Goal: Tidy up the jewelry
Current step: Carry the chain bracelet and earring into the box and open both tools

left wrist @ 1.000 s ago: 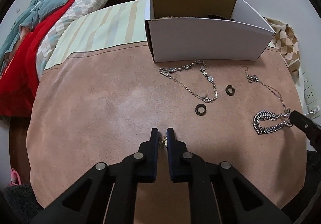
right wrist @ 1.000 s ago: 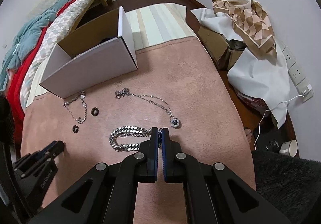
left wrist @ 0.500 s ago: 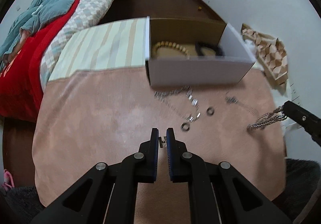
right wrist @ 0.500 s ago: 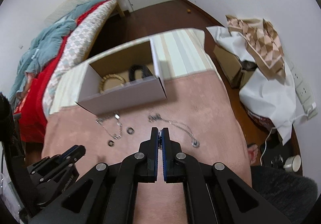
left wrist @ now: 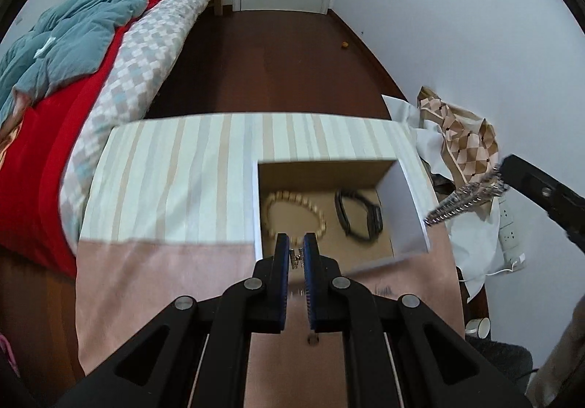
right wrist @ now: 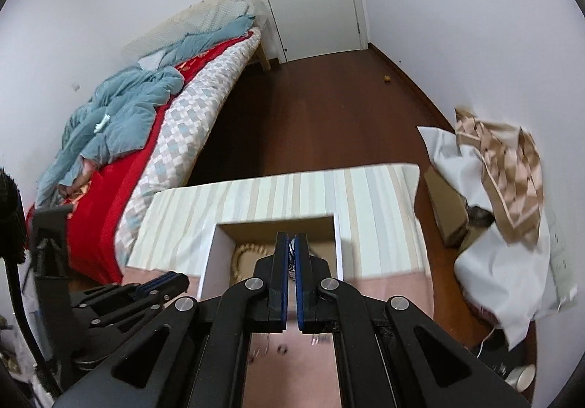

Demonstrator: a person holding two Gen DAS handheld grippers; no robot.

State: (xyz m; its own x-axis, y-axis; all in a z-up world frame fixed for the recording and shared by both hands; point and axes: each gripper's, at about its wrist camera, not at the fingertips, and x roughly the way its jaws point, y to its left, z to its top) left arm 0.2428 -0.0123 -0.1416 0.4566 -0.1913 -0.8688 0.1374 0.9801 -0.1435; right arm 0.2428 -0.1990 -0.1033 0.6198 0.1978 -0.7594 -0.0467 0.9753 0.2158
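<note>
No writing or brand can be read on anything here. Your left gripper [left wrist: 296, 256] hangs above the near edge of the box [left wrist: 409, 205], jaws clamped on a small gold charm [left wrist: 296, 257] at their tips. Just ahead of it, inside the box, lie a bead bracelet [left wrist: 294, 212] and, to the right of that, a black watch [left wrist: 360, 216]. Your right gripper [right wrist: 291, 250] points down over the same box, jaws pinched on a silver chain [left wrist: 462, 203] that dangles from its tips, off to your left gripper's right.
</note>
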